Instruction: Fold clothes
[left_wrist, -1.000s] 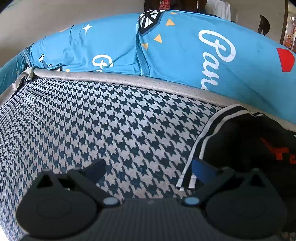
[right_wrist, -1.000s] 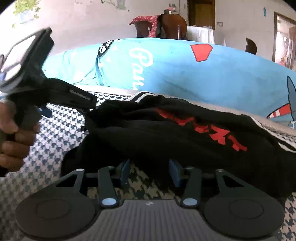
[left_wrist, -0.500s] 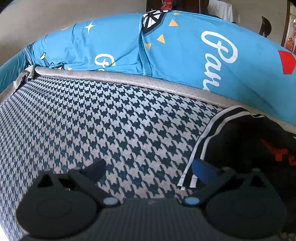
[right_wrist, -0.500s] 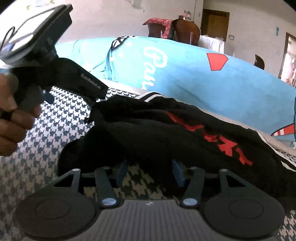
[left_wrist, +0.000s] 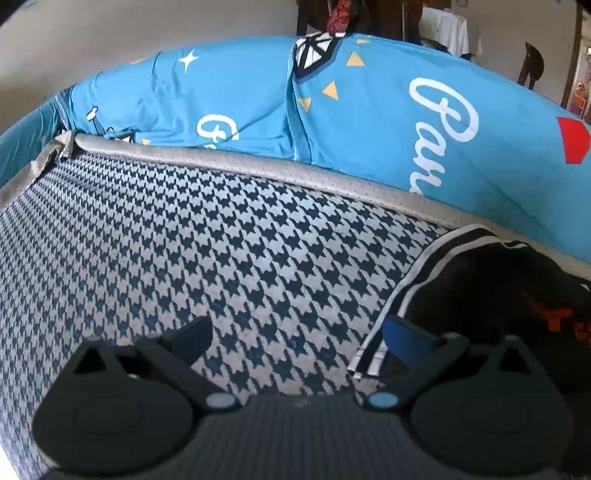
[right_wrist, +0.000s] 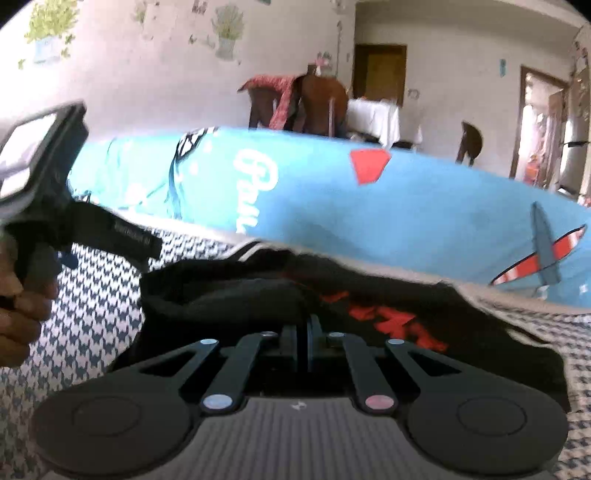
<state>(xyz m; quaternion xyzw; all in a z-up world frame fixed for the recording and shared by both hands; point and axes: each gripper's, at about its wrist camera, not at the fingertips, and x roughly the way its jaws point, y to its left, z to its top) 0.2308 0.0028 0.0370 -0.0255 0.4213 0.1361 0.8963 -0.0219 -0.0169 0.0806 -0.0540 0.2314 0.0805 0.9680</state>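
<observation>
On the houndstooth sofa seat (left_wrist: 229, 258), the right gripper (right_wrist: 306, 332) pinches the black garment (right_wrist: 229, 295) to lift a fold, while the left gripper (left_wrist: 295, 336) waits released beside its striped edge (left_wrist: 413, 280).

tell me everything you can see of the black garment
The black garment is soft dark cloth, crumpled in a loose heap on the houndstooth cover beside the blue bedding. It carries red lettering and a white-striped band along one edge. The right gripper is shut on its near fold; the left gripper is open beside the striped edge.
</observation>
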